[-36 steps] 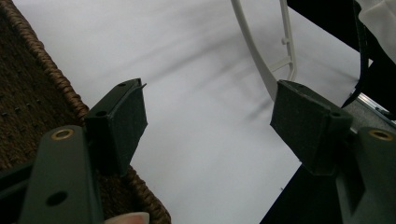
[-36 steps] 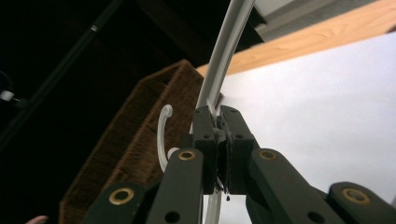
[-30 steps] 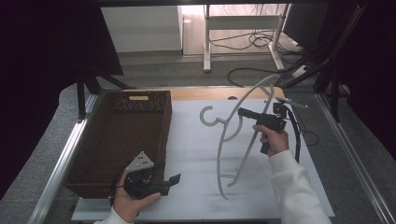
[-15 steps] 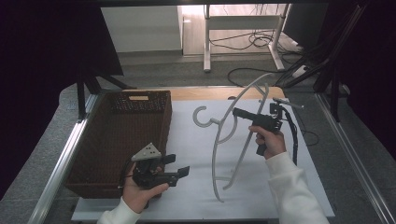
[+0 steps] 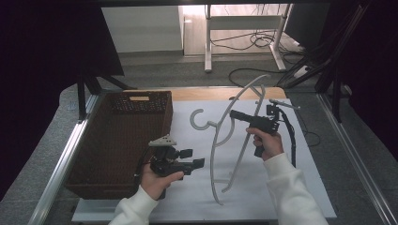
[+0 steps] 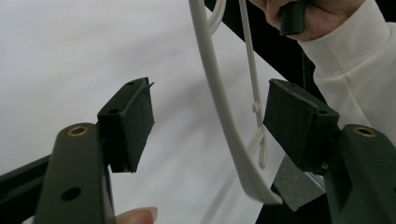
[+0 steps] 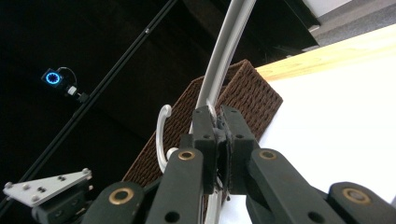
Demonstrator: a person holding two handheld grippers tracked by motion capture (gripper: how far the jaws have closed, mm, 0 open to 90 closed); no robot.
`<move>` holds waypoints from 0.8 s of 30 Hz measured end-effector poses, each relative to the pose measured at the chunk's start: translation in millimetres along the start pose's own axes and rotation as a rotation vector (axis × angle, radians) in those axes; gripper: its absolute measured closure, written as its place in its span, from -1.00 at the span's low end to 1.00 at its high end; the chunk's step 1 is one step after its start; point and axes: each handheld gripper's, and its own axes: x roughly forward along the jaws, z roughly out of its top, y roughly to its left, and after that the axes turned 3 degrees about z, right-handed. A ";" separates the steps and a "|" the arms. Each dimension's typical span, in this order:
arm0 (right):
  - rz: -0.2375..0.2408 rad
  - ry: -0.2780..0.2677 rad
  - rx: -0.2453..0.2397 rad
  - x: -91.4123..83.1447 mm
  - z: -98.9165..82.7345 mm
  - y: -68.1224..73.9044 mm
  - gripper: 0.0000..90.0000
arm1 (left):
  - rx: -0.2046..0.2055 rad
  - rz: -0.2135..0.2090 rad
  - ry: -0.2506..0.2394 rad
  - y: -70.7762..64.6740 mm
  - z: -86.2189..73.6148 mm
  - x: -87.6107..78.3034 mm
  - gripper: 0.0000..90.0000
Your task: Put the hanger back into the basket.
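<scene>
A white plastic hanger [image 5: 213,154] hangs tilted above the white table, its hook [image 5: 197,119] pointing left. My right gripper [image 5: 233,114] is shut on the hanger near its neck. In the right gripper view the jaws [image 7: 218,140] clamp the hanger's pale arm [image 7: 224,51]. My left gripper [image 5: 193,158] is open, low and just left of the hanger's lower arm. In the left gripper view the hanger's lower end [image 6: 219,107] shows in the gap of that gripper [image 6: 210,126], slightly beyond the pads and touching neither.
A brown wicker basket [image 5: 166,117] stands on the left of the table, close to my left hand. The white sheet [image 5: 305,178] lies bare on the right. Metal frame rails [image 5: 356,159] run along both sides, and a wooden strip [image 5: 211,93] along the back.
My left gripper has moved right and forward, from the basket's front corner toward the hanger's lower arm. The right gripper has carried the hanger slightly left.
</scene>
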 end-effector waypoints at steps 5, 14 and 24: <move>0.003 0.004 -0.004 1.7 -1.1 -0.1 0.91 | -0.022 -0.032 0.017 7.6 1.3 21.5 -0.22; 0.009 0.013 -0.006 3.1 -2.2 0.6 0.91 | -0.004 -0.063 0.041 1.8 0.9 46.8 0.04; 0.021 0.010 -0.020 2.6 -2.5 2.1 0.90 | -0.063 -0.070 0.038 1.5 2.7 51.4 0.69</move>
